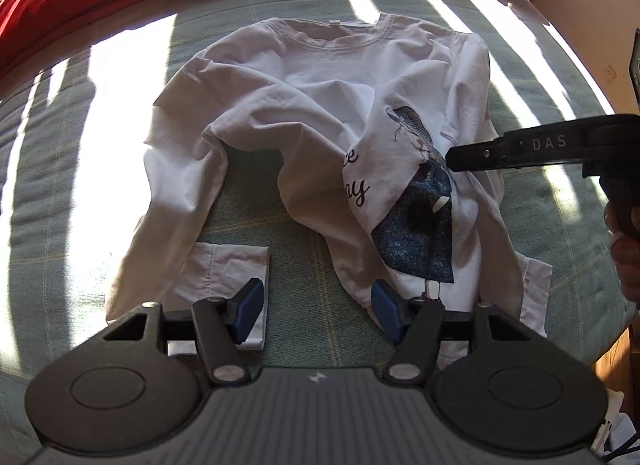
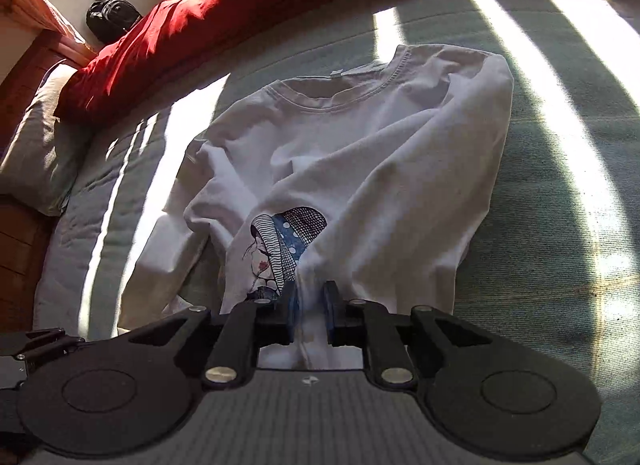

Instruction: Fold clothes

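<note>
Two blue pads of the right gripper stand narrowly apart with a ridge of white shirt between them, low in the frame's middle; whether they pinch it I cannot tell. The left gripper hangs wide and empty above the hem, near a sleeve cuff. The shirt lies rumpled, its printed figure half folded over, on a sunlit green bedspread, with a red blanket along the top.

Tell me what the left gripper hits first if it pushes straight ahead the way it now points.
Probably the bare green bedspread, in the gap between the white shirt's two sides. The left gripper stands open with nothing between its fingers; depth is hard to judge.
</note>
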Motion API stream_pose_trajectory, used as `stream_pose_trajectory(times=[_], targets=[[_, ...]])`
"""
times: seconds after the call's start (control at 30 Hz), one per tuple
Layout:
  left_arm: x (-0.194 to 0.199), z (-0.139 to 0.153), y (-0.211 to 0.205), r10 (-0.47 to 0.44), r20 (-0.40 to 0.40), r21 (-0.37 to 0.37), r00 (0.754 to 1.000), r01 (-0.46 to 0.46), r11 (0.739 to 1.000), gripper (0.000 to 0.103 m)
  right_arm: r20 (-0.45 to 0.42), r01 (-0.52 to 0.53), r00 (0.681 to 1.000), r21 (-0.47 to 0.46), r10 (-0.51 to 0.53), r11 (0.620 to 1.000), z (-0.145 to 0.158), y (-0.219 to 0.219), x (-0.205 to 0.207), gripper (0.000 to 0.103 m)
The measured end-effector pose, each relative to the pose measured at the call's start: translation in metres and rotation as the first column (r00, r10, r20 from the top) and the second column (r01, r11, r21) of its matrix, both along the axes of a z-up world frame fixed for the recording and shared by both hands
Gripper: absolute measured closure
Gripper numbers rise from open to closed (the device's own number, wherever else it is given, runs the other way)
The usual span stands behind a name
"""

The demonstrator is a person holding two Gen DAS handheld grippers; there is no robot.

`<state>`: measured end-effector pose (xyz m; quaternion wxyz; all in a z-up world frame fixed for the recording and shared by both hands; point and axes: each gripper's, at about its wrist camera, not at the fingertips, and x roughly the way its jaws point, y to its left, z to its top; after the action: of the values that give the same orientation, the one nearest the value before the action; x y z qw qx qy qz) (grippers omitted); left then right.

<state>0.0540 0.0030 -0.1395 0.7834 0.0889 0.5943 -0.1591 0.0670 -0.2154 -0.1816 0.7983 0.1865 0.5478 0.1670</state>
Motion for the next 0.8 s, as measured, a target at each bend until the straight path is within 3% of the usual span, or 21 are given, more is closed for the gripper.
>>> stream_pose_trajectory(times=[0.13,0.4,0.67,0.8], targets=[[-0.001,-0.004,0.004,-0.011,0.035,-0.02,0.999,0.012,1.0,0.042,0.005,-0.073,0.997,-0.002,0.073,0.997,-0.007,0.014,-0.009,0.077],[0.003,-0.014,-0.017,-0.041,0.124,-0.064,0.991,0.049,0.997,0.042,0.071,-0.106,0.992,-0.035,0.109,0.994,-0.009,-0.012,-0.03,0.074],[-0.021,-0.034,-0.035,-0.083,0.211,-0.11,0.974,0.108,0.988,0.038,0.13,-0.055,0.99,-0.043,0.06,0.998,-0.005,-0.043,-0.036,0.065],[-0.043,-0.044,-0.034,-0.096,0.279,-0.118,0.955,0.134,0.984,0.036,0.177,-0.009,0.984,-0.114,0.029,0.993,-0.007,-0.057,-0.049,0.062]])
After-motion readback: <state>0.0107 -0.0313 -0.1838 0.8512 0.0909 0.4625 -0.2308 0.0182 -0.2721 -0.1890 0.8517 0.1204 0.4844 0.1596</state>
